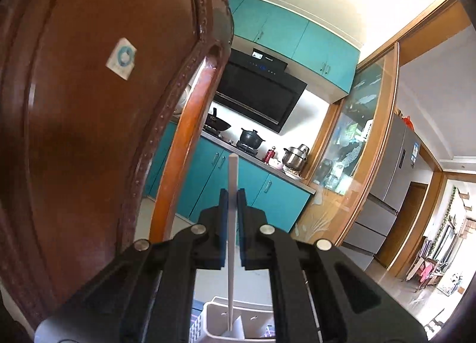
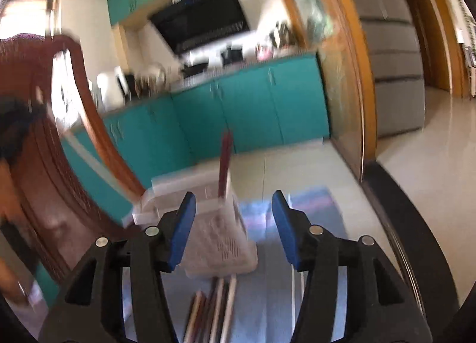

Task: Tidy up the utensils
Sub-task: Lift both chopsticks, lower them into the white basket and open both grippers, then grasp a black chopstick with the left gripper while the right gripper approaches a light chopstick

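Above the white utensil basket (image 1: 238,317), the left hand-held gripper (image 1: 232,198) is clamped on a single white chopstick (image 1: 233,182), held upright with its lower tip hanging over the basket's open top, a posture that suggests it is lined up to be dropped in. Just beyond the basket looms a carved wooden chair back (image 1: 98,123).

From the other side, the right hand-held gripper (image 2: 234,201) stands with its blue pads parted and nothing between them, the basket (image 2: 220,233) just ahead on the glass-topped bench (image 2: 336,218). A pair of dark red chopsticks (image 2: 224,164) already stands in the basket, while loose chopsticks (image 2: 214,310) lie on the bench just in front of it, seemingly the next to collect.

Motion blur smears the right view, so the count of loose chopsticks cannot be told. The basket's compartments are largely cut off in the left view.
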`<state>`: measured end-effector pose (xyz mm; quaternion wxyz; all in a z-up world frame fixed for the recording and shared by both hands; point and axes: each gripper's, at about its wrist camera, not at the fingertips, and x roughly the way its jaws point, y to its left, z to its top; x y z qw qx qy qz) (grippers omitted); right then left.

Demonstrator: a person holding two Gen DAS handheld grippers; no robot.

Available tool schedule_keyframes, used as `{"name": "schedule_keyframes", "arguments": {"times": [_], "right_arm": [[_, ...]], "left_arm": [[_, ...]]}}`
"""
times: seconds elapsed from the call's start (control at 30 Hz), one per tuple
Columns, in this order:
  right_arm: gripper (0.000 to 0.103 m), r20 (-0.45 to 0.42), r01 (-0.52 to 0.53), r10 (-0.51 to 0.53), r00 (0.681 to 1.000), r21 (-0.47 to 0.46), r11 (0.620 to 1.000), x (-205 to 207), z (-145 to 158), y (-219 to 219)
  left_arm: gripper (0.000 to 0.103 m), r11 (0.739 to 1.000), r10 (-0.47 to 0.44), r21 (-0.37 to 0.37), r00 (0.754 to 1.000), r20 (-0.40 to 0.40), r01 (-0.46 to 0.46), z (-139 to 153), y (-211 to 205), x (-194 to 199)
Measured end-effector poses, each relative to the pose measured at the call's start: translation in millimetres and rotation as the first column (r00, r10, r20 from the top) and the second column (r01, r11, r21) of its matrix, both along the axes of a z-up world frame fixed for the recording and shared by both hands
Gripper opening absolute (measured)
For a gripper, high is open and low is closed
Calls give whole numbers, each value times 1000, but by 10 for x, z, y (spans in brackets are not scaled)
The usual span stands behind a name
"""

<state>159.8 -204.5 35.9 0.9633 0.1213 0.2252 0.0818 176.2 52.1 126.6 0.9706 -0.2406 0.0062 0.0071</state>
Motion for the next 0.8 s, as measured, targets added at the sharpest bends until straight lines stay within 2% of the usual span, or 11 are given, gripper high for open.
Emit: {"name": "schedule_keyframes", "arguments": {"times": [0.13, 0.23, 0.4, 0.53, 0.57, 0.63, 0.73, 0.8], "right_arm": [[53, -155, -102, 85, 984, -108, 989, 177, -243, 316], [53, -243, -141, 92, 966, -193, 971, 237, -403, 496], [53, -357, -179, 105, 928, -180, 967, 314, -576, 553], [52, -407, -181, 88, 909, -196, 964, 257, -753, 521], [50, -420, -186, 92, 903, -189, 964, 253, -790, 521], [33, -447, -209, 113, 887, -171, 963, 270, -867, 542], [26, -481, -236, 131, 867, -165, 958, 320, -1001, 605], [26, -506, -256, 135, 852, -176, 951, 360, -1115, 673]], "left_arm": [[7, 992, 51, 114, 998, -30, -47, -136, -201, 118], [7, 990, 25, 138, 994, -105, -10, -306, -283, 286], [7, 986, -8, 163, 984, -177, 37, -447, -345, 332], [9, 982, -15, 180, 979, -205, 52, -549, -366, 244], [11, 983, -19, 176, 978, -206, 56, -571, -354, 208], [16, 984, -29, 167, 978, -208, 65, -589, -327, 133], [28, 985, -38, 155, 975, -220, 74, -673, -269, -49], [30, 981, -57, 165, 966, -254, 102, -810, -262, -154]]}}
